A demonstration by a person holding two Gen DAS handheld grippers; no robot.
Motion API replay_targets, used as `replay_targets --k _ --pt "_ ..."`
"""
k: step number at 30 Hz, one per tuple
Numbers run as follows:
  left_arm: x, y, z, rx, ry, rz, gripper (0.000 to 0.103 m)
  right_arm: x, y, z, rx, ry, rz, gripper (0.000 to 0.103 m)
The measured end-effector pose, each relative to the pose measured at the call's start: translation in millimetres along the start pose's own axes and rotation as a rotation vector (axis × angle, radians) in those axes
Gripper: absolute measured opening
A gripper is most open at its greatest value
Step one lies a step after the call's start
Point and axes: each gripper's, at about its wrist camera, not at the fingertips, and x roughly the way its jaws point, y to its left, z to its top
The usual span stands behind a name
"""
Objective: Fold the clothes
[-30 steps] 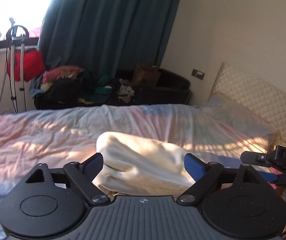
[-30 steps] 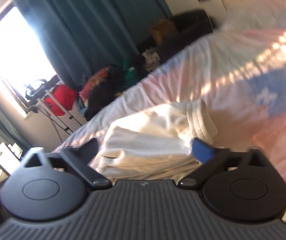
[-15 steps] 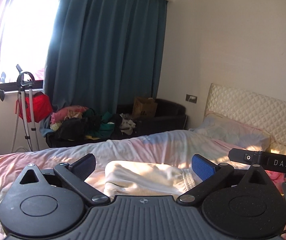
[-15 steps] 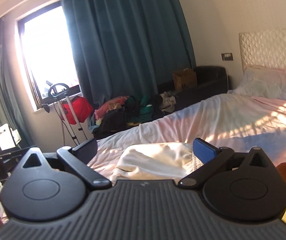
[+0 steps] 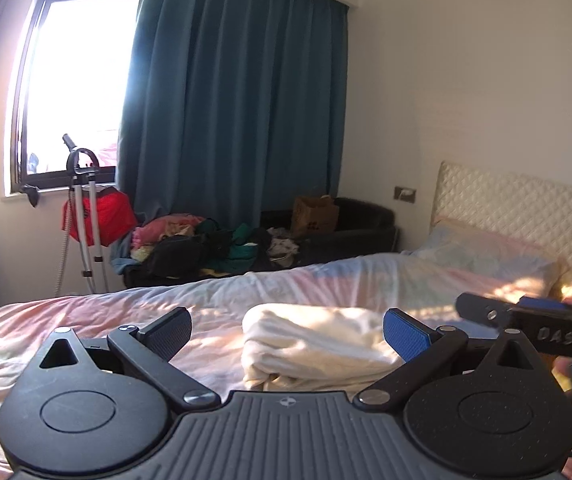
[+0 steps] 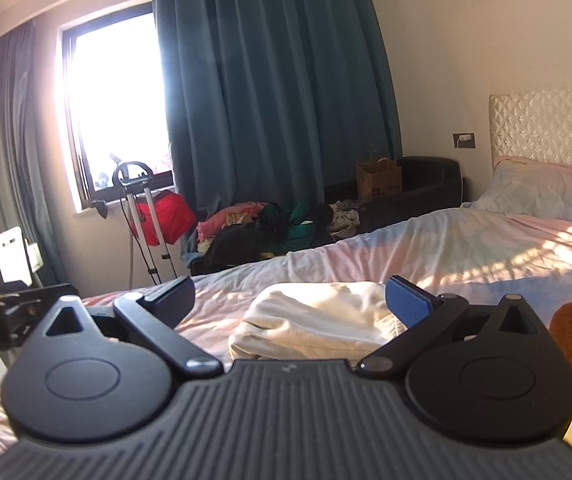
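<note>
Cream-white garment of soft knit cloth [image 5: 318, 348], folded into a thick, rounded bundle, lay on the pastel pink-and-blue bedsheet [image 5: 85, 320] near the bed's middle, well short of the pale pillow [image 5: 486, 256]. Showed stacked layers along the near edge, a ribbed band at the right end, patches of sunlight across the top. Left black two-finger gripper [image 5: 286, 334] hovered above the sheet, fingers spread wide, holding nothing, bundle seen between the blue pads [image 5: 406, 334]. Right black two-finger gripper [image 6: 290, 302] likewise gaped wide and empty, clear of the cloth. Beyond the bed: teal floor-length curtain [image 5: 237, 100], heap of mixed coloured clothes [image 5: 189, 240], brown paper bag [image 5: 314, 214].
</note>
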Motion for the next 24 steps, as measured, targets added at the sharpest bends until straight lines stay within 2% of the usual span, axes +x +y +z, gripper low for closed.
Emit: replay_targets --k 5,7,11,16,24 --pt "8 10 -19 -0.002 0.002 0.004 0.103 1 3 -19 -0.007 -0.016 -0.031 0.103" --pt "15 15 -31 -0.004 -0.015 -0.021 0.103 5 4 -29 -0.015 -0.02 -0.049 0.103" --pt "32 25 -48 -0.032 0.012 -0.03 0.103 14 4 -47 -0.029 -0.009 -0.071 0.103" --pt "44 26 -58 -0.016 0.024 -0.015 0.103 25 6 -67 -0.063 -0.003 -0.083 0.103" --pt "56 21 -66 0.001 0.042 0.005 0.103 42 11 -78 -0.08 0.037 -0.127 0.103"
